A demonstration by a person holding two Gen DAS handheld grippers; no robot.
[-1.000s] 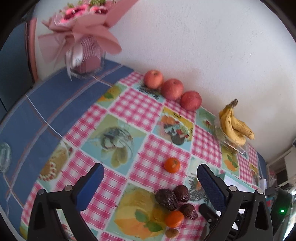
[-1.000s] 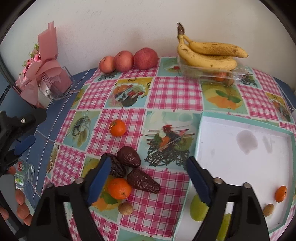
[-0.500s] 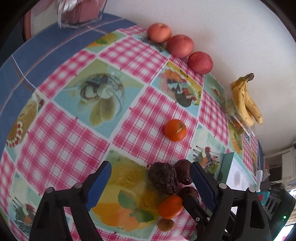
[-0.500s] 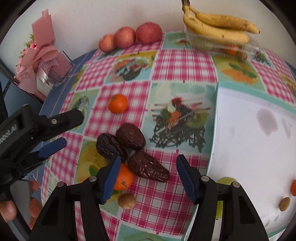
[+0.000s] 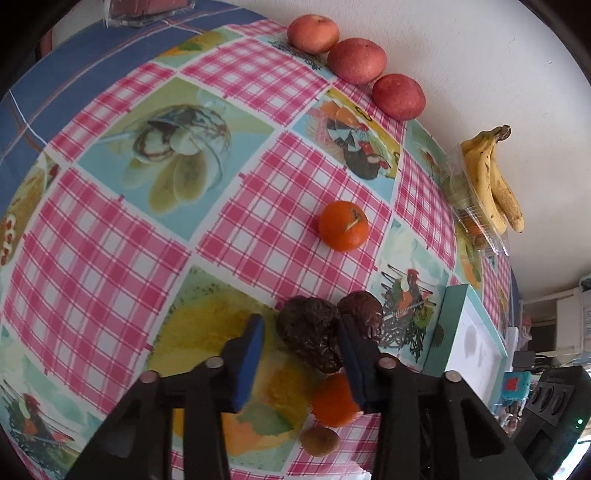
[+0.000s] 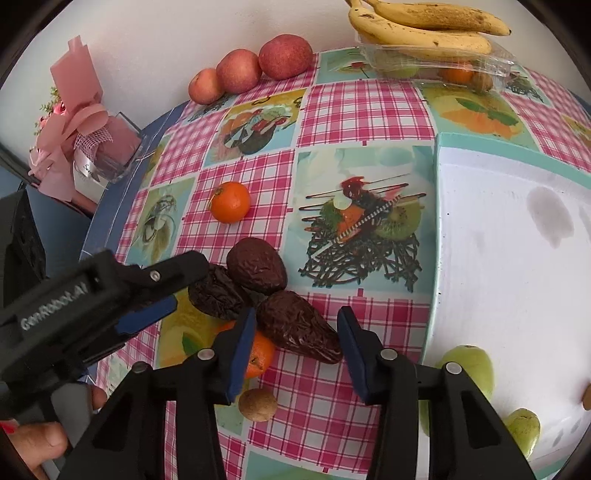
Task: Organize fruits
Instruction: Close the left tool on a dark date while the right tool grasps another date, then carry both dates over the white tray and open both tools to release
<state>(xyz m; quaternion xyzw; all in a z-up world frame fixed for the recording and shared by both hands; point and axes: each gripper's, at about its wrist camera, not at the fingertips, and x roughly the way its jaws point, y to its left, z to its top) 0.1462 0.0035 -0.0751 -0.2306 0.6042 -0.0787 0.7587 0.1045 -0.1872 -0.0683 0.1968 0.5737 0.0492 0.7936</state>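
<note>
Three dark wrinkled avocados lie in a pile on the checked tablecloth. My left gripper (image 5: 300, 319) points down over one avocado (image 5: 306, 339); its jaws are closing, the right pad touches the fruit and a gap shows at the left pad. The right wrist view shows it (image 6: 173, 291) straddling that same avocado (image 6: 214, 295). My right gripper (image 6: 296, 312) is closing around the nearest avocado (image 6: 299, 328), the pads just off its sides. A tangerine (image 6: 260, 354) and a small brown fruit (image 6: 257, 404) lie against the pile. Another tangerine (image 6: 229, 202) sits apart.
A white tray with a teal rim (image 6: 437, 221) lies to the right and holds green fruits (image 6: 469, 365). Three apples (image 6: 238, 71) line the wall. Bananas (image 6: 424, 29) rest on a clear plastic box (image 6: 443, 66). A pink bouquet (image 6: 74, 129) stands at the left.
Both grippers have sunk toward the avocado pile and tipped further down. Their jaws have narrowed from wide open to close around one avocado each.
</note>
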